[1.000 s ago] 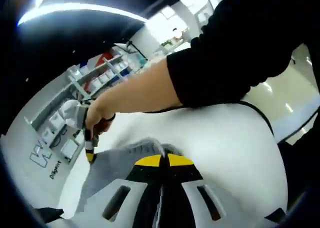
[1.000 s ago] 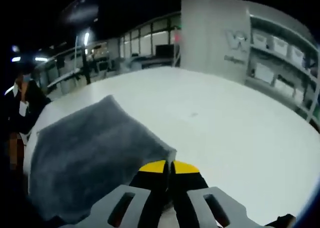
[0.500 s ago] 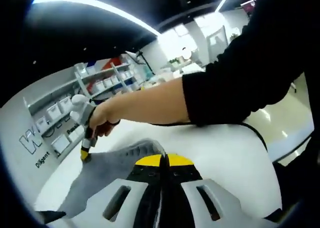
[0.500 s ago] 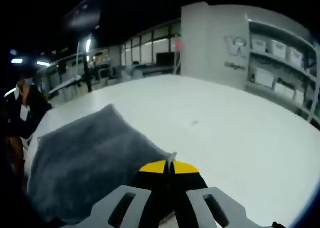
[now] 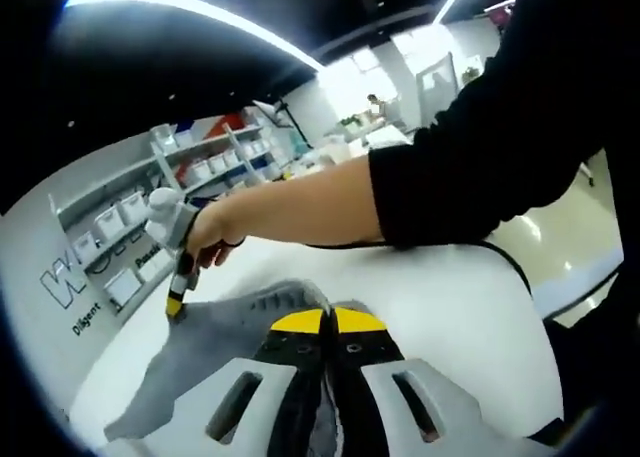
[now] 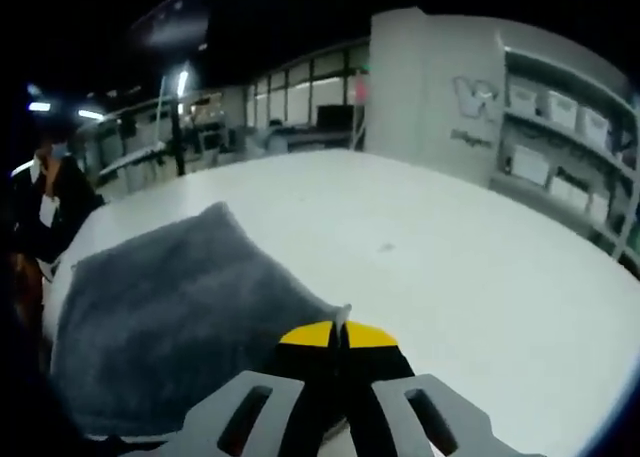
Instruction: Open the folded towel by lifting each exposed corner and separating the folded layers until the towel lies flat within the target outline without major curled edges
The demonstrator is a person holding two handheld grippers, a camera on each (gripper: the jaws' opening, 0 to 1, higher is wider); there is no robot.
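A grey towel [image 6: 170, 317] lies spread on the white table [image 6: 470, 277], stretched between both grippers. In the right gripper view my right gripper [image 6: 338, 329] is shut on the towel's near corner, its yellow tips pressed together. In the left gripper view my left gripper [image 5: 328, 319] is shut on another corner of the towel [image 5: 215, 342], with a fold of cloth bunched at its tips. The right gripper [image 5: 178, 299] enters that view from the left, held by a hand [image 5: 215, 239], pinching the far corner low over the table.
A person's bare forearm and black sleeve [image 5: 480, 147] cross the left gripper view. Shelves with white bins [image 6: 570, 137] stand beyond the table's far side. A grey wall with a logo [image 6: 470, 97] rises behind the table. A person [image 6: 50, 207] sits at the left.
Both views have shifted a little with the hands. The towel stays pinched at both corners and looks slightly more spread toward the right gripper.
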